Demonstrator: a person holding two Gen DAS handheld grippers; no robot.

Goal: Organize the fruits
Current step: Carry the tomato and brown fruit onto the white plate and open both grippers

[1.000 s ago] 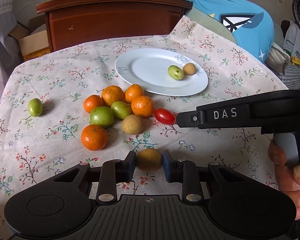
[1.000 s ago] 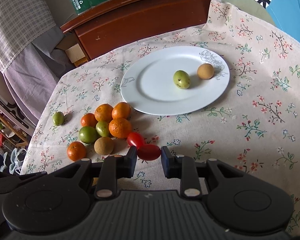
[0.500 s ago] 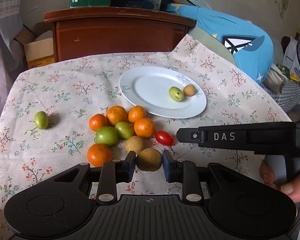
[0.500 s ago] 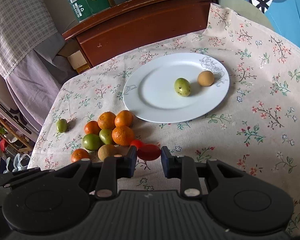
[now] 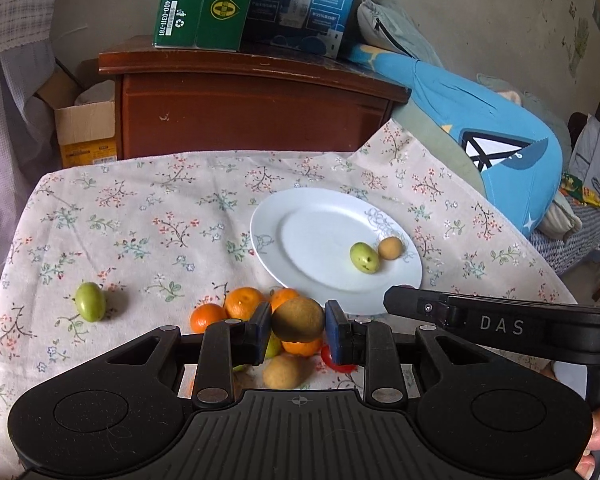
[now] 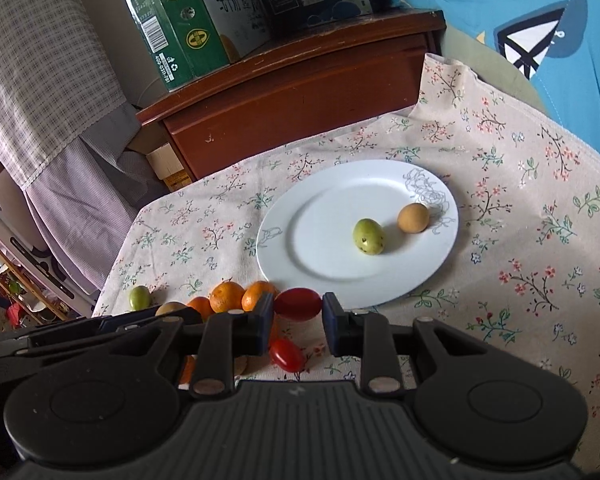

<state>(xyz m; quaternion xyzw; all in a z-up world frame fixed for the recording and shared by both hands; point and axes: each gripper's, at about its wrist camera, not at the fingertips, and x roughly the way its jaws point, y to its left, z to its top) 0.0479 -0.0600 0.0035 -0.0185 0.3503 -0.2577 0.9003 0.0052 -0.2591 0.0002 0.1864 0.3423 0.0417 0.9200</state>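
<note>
White plate (image 6: 284, 240) on floral cloth (image 6: 520, 240), two fruits already on it. Left gripper (image 5: 298, 322) clamps brown fruit (image 5: 298, 319); right gripper (image 6: 298, 308) clamps red tomato (image 6: 298, 303), both above the heap. Risk: grippers collide converging on plate; round fruit slips, or tomato is crushed.

Far side: dark wood cabinet (image 5: 256, 116) w/ green carton (image 5: 198, 4) & blue carton (image 5: 304, 4) on top, open cardboard box (image 5: 86, 132) on floor to its left, blue cushion (image 5: 488, 148) at right, checked cloth (image 6: 40, 60) hanging far left, floral tablecloth (image 5: 148, 216) covering the near table.
</note>
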